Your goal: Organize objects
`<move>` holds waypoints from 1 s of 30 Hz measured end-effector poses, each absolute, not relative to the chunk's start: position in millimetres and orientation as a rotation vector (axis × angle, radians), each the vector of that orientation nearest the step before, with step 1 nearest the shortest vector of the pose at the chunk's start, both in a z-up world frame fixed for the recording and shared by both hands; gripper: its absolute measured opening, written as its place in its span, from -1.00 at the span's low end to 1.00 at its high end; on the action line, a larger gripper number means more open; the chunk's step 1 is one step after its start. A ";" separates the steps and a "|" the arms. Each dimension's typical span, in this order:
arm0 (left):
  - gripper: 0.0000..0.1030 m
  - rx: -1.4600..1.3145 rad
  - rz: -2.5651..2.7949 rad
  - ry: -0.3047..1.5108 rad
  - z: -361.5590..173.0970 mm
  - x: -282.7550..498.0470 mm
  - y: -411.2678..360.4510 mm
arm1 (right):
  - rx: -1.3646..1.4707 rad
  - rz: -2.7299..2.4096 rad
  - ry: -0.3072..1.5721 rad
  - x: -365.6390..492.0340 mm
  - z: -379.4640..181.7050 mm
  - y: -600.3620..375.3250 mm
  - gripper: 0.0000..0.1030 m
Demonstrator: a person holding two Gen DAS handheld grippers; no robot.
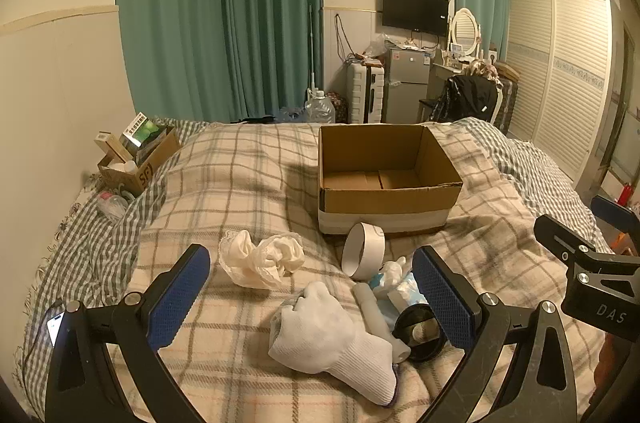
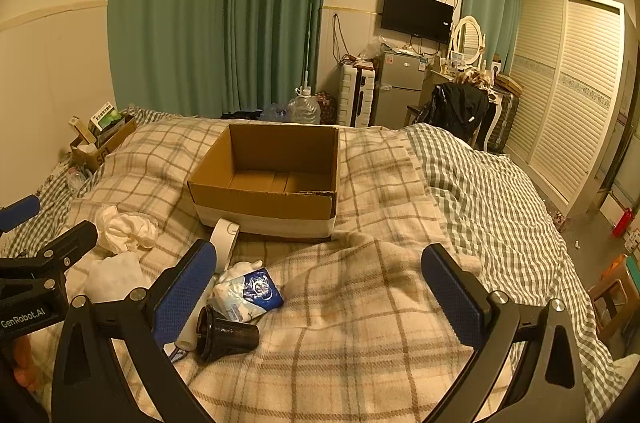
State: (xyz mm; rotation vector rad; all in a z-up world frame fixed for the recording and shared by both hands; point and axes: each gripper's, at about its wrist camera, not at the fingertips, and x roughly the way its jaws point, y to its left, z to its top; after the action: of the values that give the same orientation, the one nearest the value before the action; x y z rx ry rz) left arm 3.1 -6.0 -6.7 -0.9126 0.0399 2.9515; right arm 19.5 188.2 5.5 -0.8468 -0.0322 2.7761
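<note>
Bed: plaid blanket [image 1: 248, 183] spread over it; a green-checked cover [image 2: 500, 191] along the right edge; all loose items lie near the front of the blanket
Cardboard box [image 1: 384, 179]: open-topped, nothing visible inside; sits mid-blanket, beyond the loose items; white band round its base
Tape roll [image 1: 363, 250]: white ring standing on its edge, just in front of the box's near wall
Crumpled cloth [image 1: 262, 259]: cream bundle, left of the tape roll, apart from it
White glove [image 1: 328, 337]: limp on the blanket, nearest the front edge; lies between the left gripper's fingers without touching either
White tube [image 1: 376, 315]: just beside the glove on its right, lying lengthwise
Black cup [image 2: 226, 333]: on its side, touching the tube's near end
Tissue pack [image 2: 250, 289]: blue-and-white, behind the cup, beside the tube
Left gripper [image 1: 312, 299]: jaws wide apart, holding nothing; poised above the glove
Right gripper [image 2: 320, 295]: jaws wide apart, holding nothing; bare blanket between them; the cup and tissue pack just by its left finger
Small carton [image 1: 138, 155]: at the blanket's far left edge, stuffed with packets
</note>
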 end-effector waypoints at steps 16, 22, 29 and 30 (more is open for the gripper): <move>1.00 -0.915 2.926 0.065 -8.3 4.1 0.8 | -0.844 2.768 -0.031 20.2 2.5 189.8 0.99; 1.00 -0.917 2.907 0.070 -8.7 4.2 2.2 | -0.850 2.773 -0.026 20.4 1.5 191.4 0.99; 1.00 -0.912 2.907 0.075 -4.3 7.1 3.4 | -0.838 2.779 -0.032 22.5 9.3 185.8 0.99; 1.00 -0.911 2.907 0.075 -4.3 7.1 3.3 | -0.834 2.771 -0.029 22.8 10.1 185.1 0.99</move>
State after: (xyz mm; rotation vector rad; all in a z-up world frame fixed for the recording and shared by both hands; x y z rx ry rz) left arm 7.1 3.3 -4.3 -0.9111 0.0747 2.9074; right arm 22.8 185.1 10.1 -0.8344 -0.0288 2.7708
